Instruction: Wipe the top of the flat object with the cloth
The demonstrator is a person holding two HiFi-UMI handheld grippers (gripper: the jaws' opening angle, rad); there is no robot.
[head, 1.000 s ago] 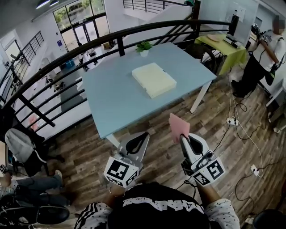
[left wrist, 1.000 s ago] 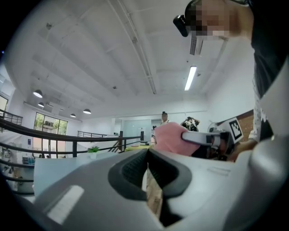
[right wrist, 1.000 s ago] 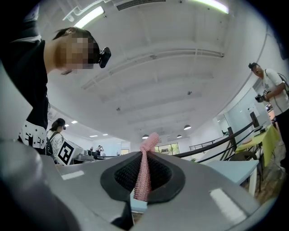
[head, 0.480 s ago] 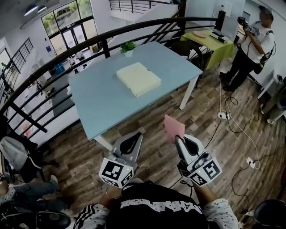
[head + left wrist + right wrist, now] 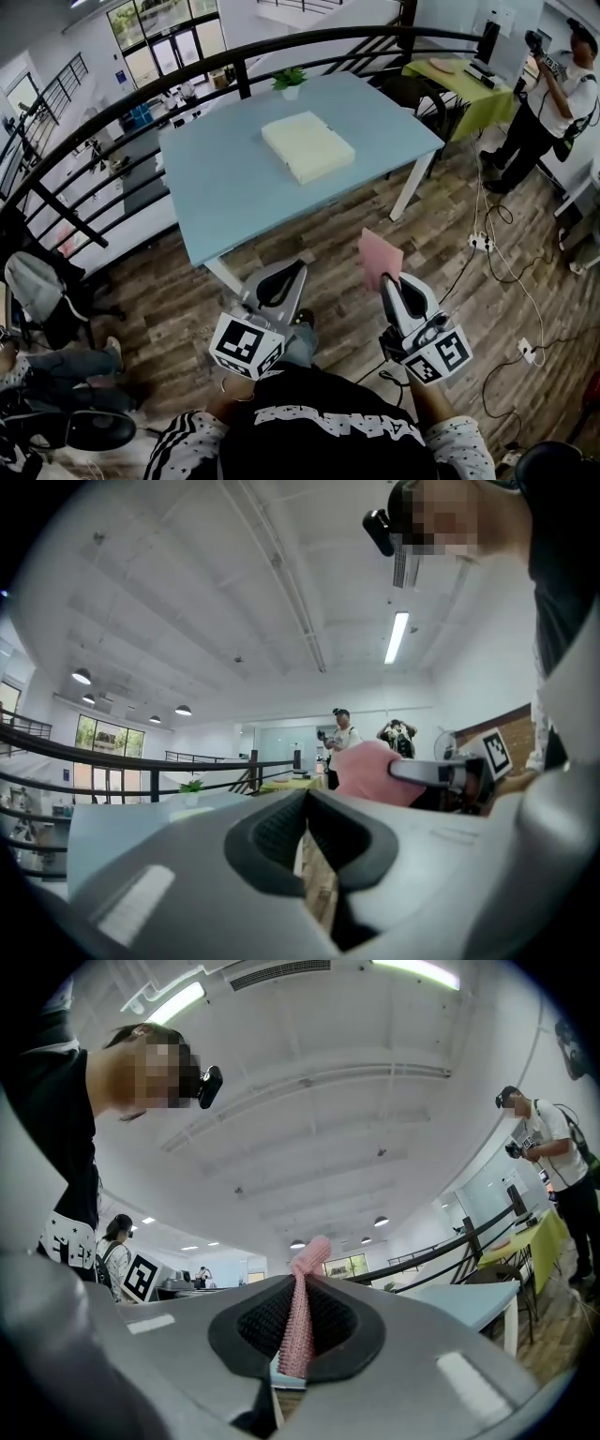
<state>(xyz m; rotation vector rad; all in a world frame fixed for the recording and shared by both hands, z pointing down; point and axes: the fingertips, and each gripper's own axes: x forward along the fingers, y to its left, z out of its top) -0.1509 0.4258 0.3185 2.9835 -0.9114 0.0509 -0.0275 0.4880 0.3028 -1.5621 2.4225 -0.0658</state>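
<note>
- Two claws are held out in front of the person. The right claw [image 5: 387,280] is clamped tight on a pink cloth [image 5: 380,258], which stands up from its tip as a pinched fold. The left claw [image 5: 298,268] has its jaws drawn together with nothing between them.
- The cream flat slab [image 5: 307,146] lies on the light blue table [image 5: 216,197], well ahead of both claws and a little to the left of the right one.
- Wiping has not begun, by my reading. The step in hand is bringing the cloth over to the slab.
- On arrival, tip the right claw down so the free flap of cloth meets the top, not the hard jaw tips.
- Start at the slab edge nearest the claw and sweep away in overlapping passes with light pressure, since a loose flap will likely fold under if pushed hard.
- The slab looks light enough to skid, so the left claw could steady its near corner.
- A small potted plant [image 5: 288,82] stands beyond the slab, so end each stroke short of it.
</note>
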